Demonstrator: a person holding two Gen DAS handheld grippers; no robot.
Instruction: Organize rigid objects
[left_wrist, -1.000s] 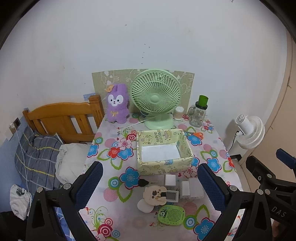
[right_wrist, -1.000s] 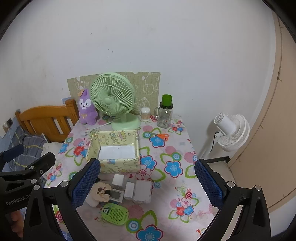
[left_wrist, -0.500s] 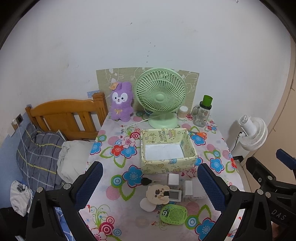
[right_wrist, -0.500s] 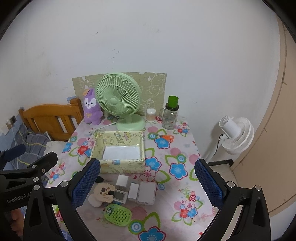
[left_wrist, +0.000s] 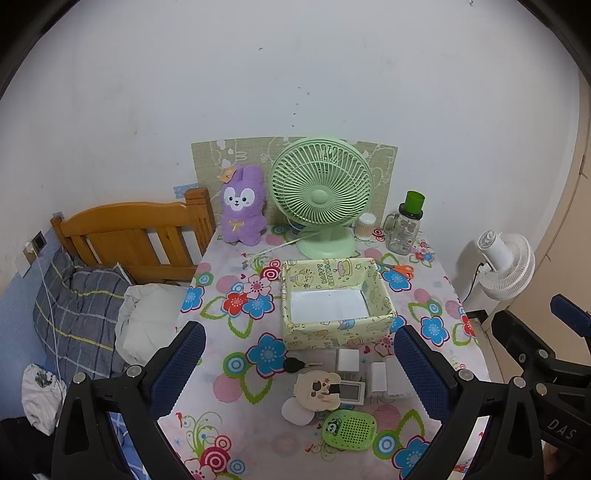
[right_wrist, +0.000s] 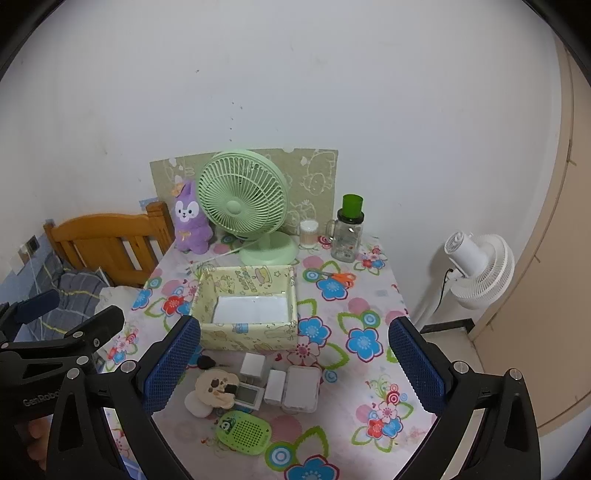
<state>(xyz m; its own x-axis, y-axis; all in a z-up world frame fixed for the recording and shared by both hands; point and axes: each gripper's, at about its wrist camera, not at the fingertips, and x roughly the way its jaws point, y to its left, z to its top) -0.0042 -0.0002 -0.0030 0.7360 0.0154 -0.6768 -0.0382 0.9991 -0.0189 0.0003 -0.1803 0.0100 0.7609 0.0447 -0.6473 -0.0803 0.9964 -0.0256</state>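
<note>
Between the spread fingers of both tools, on the flowered table (left_wrist: 229, 387), lies a cluster of small hard things: a green perforated case with a cartoon face (left_wrist: 349, 430), a cream bear-shaped piece (left_wrist: 317, 389) on top of a round white pad (left_wrist: 295, 411), a small white display (left_wrist: 351, 390), a white cube (left_wrist: 347, 360), two white boxes (right_wrist: 291, 387) side by side, and a black key (left_wrist: 293, 365). Just beyond them stands a yellow patterned box (left_wrist: 332, 332), open on top, with only its white floor showing inside.

The left tool (left_wrist: 299, 373) is wide open and holds nothing, hovering above the near edge of the table. The right tool (right_wrist: 293, 365) is likewise wide open and empty, and each appears at the edge of the other's view.

Farther ahead, past the box, stand a green desk fan (left_wrist: 320, 195), a purple plush rabbit (left_wrist: 243, 206) to its left, and a small white jar (left_wrist: 365, 227) and a glass bottle with a green cap (left_wrist: 404, 225) to its right. Orange scissors (left_wrist: 400, 269) lie near the bottle. Off to the left is a wooden bed frame (left_wrist: 129, 236) with bedding; off to the right, a white floor fan (left_wrist: 506, 266).
</note>
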